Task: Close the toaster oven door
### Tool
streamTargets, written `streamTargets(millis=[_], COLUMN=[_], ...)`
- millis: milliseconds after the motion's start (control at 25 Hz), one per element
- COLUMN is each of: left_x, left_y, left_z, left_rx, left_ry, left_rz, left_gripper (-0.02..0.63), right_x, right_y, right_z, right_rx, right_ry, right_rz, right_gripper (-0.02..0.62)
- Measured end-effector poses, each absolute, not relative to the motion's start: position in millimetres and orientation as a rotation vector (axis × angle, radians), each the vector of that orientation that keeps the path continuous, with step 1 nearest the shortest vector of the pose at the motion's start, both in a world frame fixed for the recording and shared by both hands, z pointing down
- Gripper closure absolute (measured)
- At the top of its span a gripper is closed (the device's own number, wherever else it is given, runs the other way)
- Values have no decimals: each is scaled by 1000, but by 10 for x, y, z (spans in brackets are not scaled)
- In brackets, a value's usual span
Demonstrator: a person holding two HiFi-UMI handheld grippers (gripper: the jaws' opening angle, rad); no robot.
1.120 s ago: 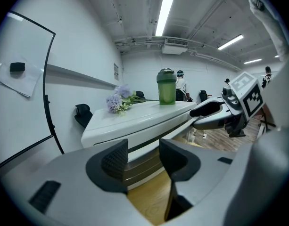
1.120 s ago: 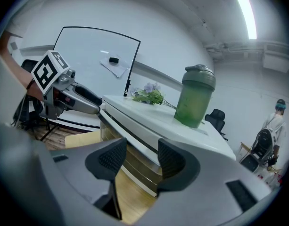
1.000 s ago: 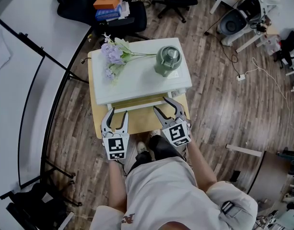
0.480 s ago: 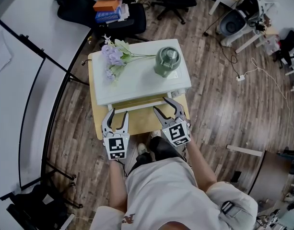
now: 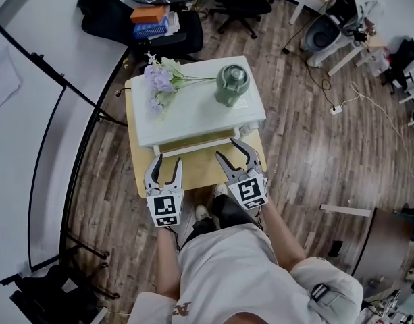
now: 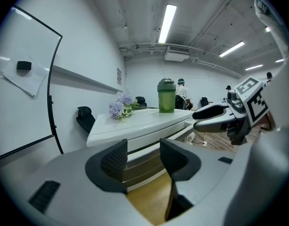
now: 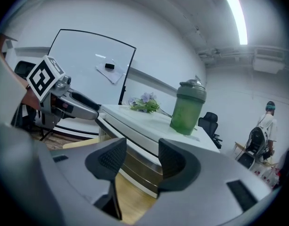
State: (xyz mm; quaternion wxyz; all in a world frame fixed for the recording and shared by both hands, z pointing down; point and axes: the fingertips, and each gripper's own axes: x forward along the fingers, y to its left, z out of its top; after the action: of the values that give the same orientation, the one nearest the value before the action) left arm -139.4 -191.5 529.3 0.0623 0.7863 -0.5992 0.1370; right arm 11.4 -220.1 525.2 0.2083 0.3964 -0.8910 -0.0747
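White and smooth-topped, the boxy toaster oven (image 5: 193,113) stands on a pale wooden table (image 5: 200,174), directly ahead of both grippers. Its door (image 6: 143,166) is a dark tinted glass panel framed in white that faces the jaws. Whether it is fully seated cannot be determined.

On the oven top, at the left, lies a spray of lilac flowers (image 5: 159,83) with thin green stems. At the right stands a green cylindrical bottle (image 5: 231,86) with a grey lid.

The left gripper (image 5: 166,158) is held low over the near table edge, pointing at the left part of the door. Its jaws have just been opening. The black cross-hatched pads (image 6: 115,158) stand apart with nothing between them.

The right gripper (image 5: 225,147) lies alongside, angled slightly leftward, its tips nearer the door. Its jaws also stand apart and hold nothing.
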Motion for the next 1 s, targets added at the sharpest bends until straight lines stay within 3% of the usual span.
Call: streamTargets(millis=[1000], left_x=[-1131], left_y=[-1113], left_z=[4903], left_rx=[2483], left_ry=[-1771], left_rz=[327], left_gripper=[384], right_x=[92], right_y=[-1279], right_z=[4934], right_rx=[1139], right_ry=[-2552], right_rz=[-88], right_gripper=[382])
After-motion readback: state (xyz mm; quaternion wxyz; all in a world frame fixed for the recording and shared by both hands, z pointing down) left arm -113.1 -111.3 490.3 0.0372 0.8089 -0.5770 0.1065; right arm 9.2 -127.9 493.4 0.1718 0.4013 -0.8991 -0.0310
